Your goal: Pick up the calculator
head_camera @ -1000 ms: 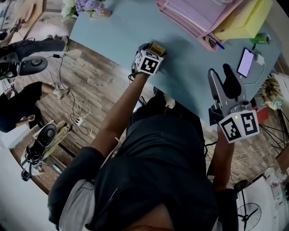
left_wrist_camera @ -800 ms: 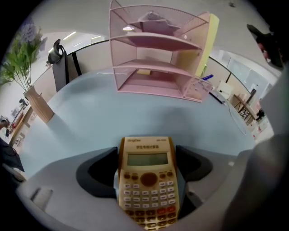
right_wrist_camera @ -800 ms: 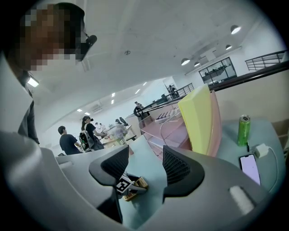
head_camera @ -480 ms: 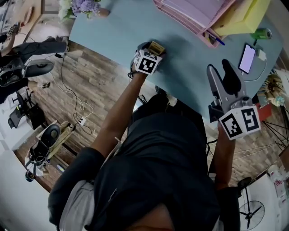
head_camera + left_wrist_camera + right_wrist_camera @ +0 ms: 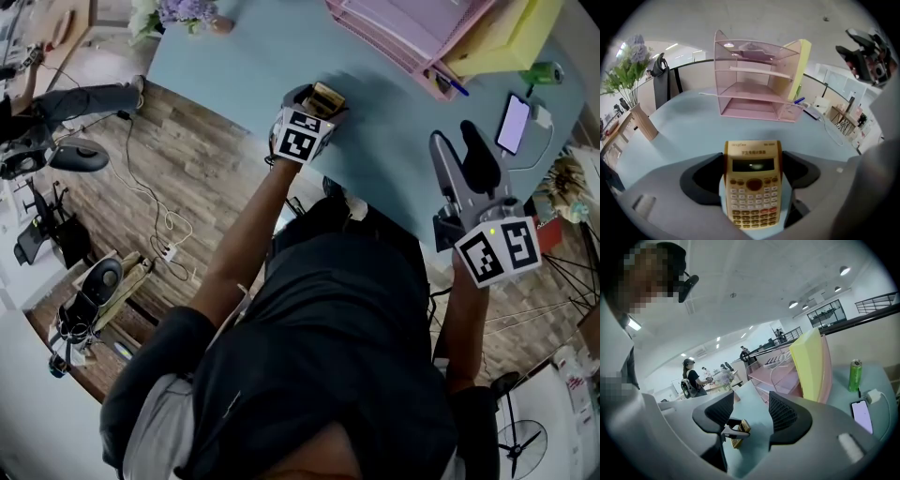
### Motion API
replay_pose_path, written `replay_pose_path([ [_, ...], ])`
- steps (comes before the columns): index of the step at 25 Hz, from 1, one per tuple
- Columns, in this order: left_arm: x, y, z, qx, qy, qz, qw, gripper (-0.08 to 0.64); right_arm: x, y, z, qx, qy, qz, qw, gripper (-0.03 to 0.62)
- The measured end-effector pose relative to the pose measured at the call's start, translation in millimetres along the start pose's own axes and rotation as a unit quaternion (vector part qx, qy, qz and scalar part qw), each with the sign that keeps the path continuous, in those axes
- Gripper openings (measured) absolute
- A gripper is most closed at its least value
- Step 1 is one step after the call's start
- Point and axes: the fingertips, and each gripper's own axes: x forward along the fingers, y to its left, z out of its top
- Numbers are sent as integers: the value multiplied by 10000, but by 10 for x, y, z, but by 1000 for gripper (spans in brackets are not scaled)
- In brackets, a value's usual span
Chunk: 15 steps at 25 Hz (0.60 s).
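My left claw (image 5: 753,169) is gripping the calculator (image 5: 753,190) by its long sides, low in the middle of the left gripper view, its long axis lying along the jaws over the table (image 5: 244,56), while my right claw (image 5: 752,414) is hanging open, empty, well apart

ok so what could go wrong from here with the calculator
1. The left gripper holds the calculator only by its narrow side edges, so the smooth plastic could slip or pivot during the lift.
2. The pink rack stands straight ahead, and a forward swing could hit it.
3. The right gripper, open and empty, is near the phone and might bump it.
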Motion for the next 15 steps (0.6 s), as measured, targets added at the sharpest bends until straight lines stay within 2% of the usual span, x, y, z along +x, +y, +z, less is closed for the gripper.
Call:
replay_pose_path([
  [15, -538, 134, 381, 31, -755, 81, 9971, 443, 12, 273, 135, -239, -111, 73, 9996, 216],
])
